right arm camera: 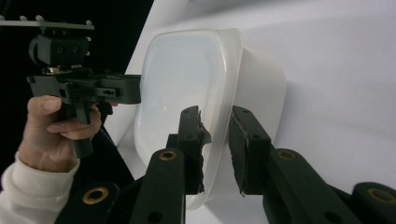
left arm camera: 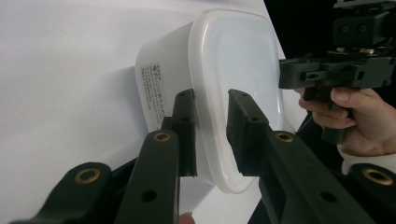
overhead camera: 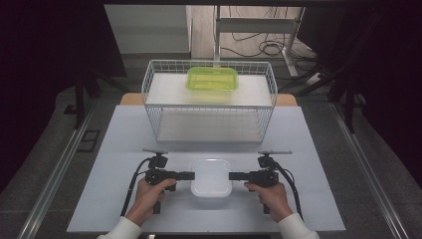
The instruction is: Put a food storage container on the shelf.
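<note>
Flanking the white tub (overhead camera: 211, 182) at the lower centre of the high view, the left hand-held gripper (overhead camera: 189, 175) and the right hand-held gripper (overhead camera: 234, 176) each straddle one side rim of it, jaws only narrowly apart around the rim, though I cannot tell whether the pads actually press on it. The step in hand looks like securing a two-sided grip on the tub where it sits on the counter (overhead camera: 124, 149). Next, both would need to pinch firmly and lift together, level, probably toward the wire rack (overhead camera: 149, 84) in the upper middle of the frame, where a green tub (overhead camera: 212, 78) rests on the top shelf.
</note>
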A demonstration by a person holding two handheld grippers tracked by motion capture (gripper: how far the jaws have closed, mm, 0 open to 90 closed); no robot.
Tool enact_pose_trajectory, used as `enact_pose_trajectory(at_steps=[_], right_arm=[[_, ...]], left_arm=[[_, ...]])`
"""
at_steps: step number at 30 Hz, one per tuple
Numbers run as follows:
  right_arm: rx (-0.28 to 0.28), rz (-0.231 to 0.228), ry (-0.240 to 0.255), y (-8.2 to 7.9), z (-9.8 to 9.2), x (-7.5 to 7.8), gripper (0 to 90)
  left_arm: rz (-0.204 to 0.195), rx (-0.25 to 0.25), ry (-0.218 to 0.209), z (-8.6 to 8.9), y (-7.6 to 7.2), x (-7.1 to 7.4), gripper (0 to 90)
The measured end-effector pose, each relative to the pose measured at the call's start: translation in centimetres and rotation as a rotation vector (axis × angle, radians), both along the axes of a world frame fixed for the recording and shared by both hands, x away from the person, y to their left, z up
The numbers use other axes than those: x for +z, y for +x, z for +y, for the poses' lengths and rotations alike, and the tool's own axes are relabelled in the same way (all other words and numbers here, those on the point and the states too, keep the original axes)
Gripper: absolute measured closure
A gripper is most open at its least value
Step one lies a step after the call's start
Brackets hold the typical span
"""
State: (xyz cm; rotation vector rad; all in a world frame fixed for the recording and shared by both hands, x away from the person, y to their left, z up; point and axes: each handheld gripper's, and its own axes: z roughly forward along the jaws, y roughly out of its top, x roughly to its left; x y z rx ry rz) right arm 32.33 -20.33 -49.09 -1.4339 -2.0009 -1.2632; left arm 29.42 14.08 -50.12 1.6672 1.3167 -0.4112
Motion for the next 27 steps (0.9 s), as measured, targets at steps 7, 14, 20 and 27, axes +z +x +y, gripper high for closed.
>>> enact_pose_trajectory(at_steps=[7, 14, 20, 27], right_arm=[[0.014, -0.045, -0.015, 0.0, 0.0, 0.4, 76.6], [0.026, -0.097, -0.027, -0.1, 0.0, 0.9, 78.3], [0.031, -0.127, -0.022, -0.1, 0.0, 1.2, 78.5], [0.042, -0.168, -0.026, -0.3, 0.0, 2.2, 78.6]], left_arm=[[-0.024, 0.000, -0.001, 0.1, -0.1, 0.3, 76.3], [-0.050, 0.003, 0.008, 0.1, -0.3, 0.8, 78.9], [-0.068, 0.005, 0.008, 0.0, -0.4, 1.1, 79.0], [-0.098, 0.006, 0.013, 0.0, -0.6, 1.9, 79.0]])
